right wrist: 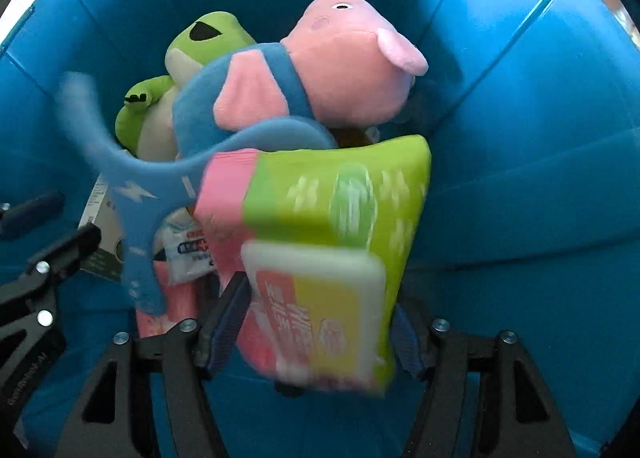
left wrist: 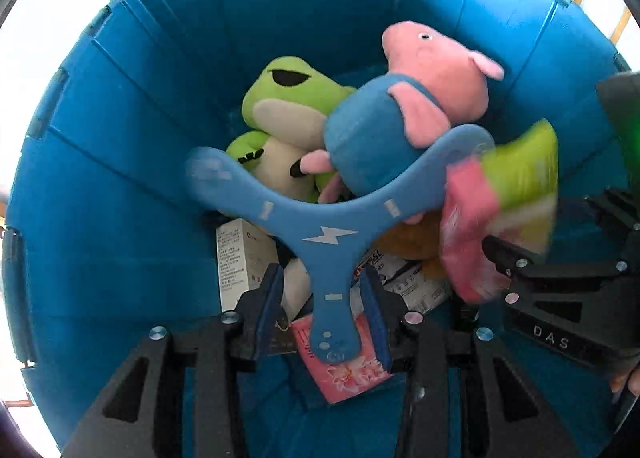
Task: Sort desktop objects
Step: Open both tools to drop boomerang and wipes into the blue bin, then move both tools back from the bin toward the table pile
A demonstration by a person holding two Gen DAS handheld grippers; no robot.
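Note:
Both grippers point down into a blue bin (left wrist: 120,138) (right wrist: 520,138). A blue three-armed boomerang (left wrist: 320,234) (right wrist: 136,194) hangs blurred between the fingers of my left gripper (left wrist: 322,274), with a gap showing on each side of its stem. The jaws stand open around it. A green, pink and yellow wipes pack (right wrist: 332,258) (left wrist: 516,186), also blurred, sits between the pads of my right gripper (right wrist: 320,298), whose jaws stand wide and do not clamp it. Below lie a pink pig plush (left wrist: 432,70) (right wrist: 344,62) and a green frog plush (left wrist: 288,98) (right wrist: 200,42).
On the bin floor under the boomerang lie a white printed box (left wrist: 236,254), a pink flowered packet (left wrist: 352,374) and small white packets (right wrist: 188,254). The bin's ribbed walls close in all round. The two grippers are close side by side.

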